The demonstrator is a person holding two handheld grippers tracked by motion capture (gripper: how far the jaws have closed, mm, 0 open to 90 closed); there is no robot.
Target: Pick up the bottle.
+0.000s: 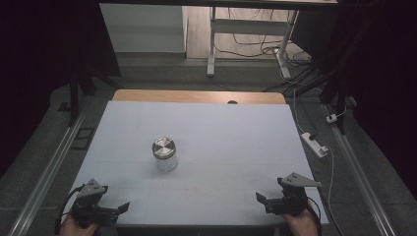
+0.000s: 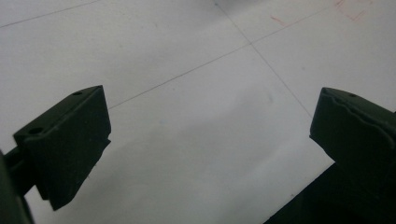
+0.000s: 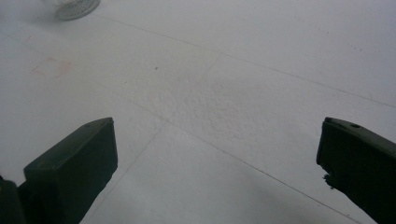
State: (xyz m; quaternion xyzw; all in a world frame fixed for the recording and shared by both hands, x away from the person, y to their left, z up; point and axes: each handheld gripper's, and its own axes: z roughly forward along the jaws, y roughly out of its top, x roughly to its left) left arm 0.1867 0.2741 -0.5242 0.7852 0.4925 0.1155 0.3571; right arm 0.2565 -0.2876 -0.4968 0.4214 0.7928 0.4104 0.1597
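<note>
The jar (image 1: pixel 164 154) stands upright near the table's (image 1: pixel 236 132) middle, left of centre. Glass with a metal lid (image 1: pixel 163 147): probably rigid, slick, breakable, so best clamped across the body. Left gripper (image 1: pixel 114 210) and right gripper (image 1: pixel 268 200) gape empty at the near corners.

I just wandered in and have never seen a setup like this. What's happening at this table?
A person sits at a white table with a handheld gripper in each hand. The left gripper and the right gripper rest near the table's near edge, both open with nothing between their fingers. A glass jar with a metal lid stands upright mid-table, untouched. Nothing has been picked up yet.
</note>
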